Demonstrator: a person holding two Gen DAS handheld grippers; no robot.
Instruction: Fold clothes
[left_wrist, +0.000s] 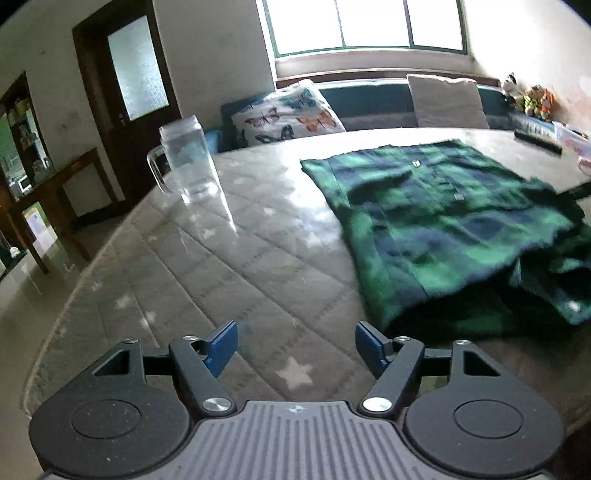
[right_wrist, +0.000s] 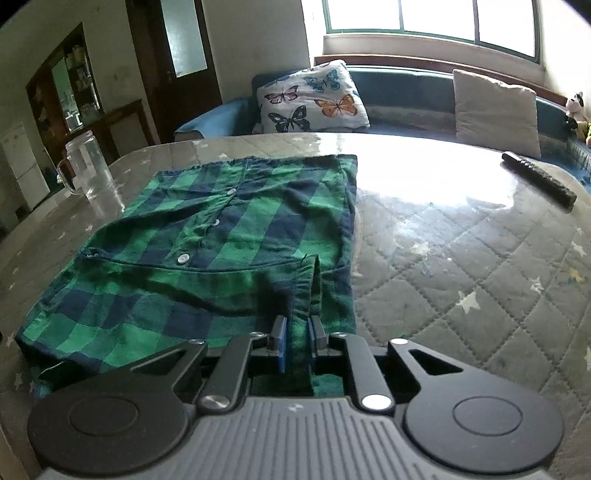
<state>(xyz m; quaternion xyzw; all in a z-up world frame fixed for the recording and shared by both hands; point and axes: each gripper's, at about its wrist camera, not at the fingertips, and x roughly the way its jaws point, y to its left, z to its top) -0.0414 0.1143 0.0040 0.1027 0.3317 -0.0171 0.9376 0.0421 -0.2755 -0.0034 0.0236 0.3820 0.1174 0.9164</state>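
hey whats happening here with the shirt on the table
A person with a handheld gripper in each hand is folding a green and navy plaid shirt on a quilted table. The right gripper is shut on a strip of the shirt's near edge. The left gripper is open, off to the shirt's side, holding nothing. A glass pitcher stands nearby.

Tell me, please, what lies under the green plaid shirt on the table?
The green plaid shirt lies on the quilted star-print table cover under a glossy sheet. Whatever sits directly beneath the cloth is covered and cannot be seen.
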